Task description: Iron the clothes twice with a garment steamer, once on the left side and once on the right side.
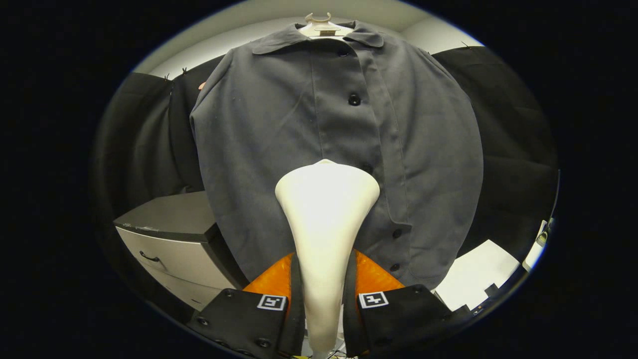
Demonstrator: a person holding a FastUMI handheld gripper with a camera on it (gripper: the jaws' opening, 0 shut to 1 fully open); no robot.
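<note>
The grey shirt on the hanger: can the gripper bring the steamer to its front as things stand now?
Probably yes. The gripper is shut on the steamer, whose head already points at the grey shirt near the button placket, with nothing between them.

No readable text, brand or number – only two square coded markers (271, 302), unreadable, on the gripper's (323, 279) fingers

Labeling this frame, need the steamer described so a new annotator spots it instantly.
Start at the grey buttoned shirt hanging on a hanger before the black booth wall. In front of its lower button placket stands the garment steamer, its handle clamped between the gripper fingers. It is the one smooth white piece, narrow at the fingers and flaring to a wide head against the cloth.
</note>
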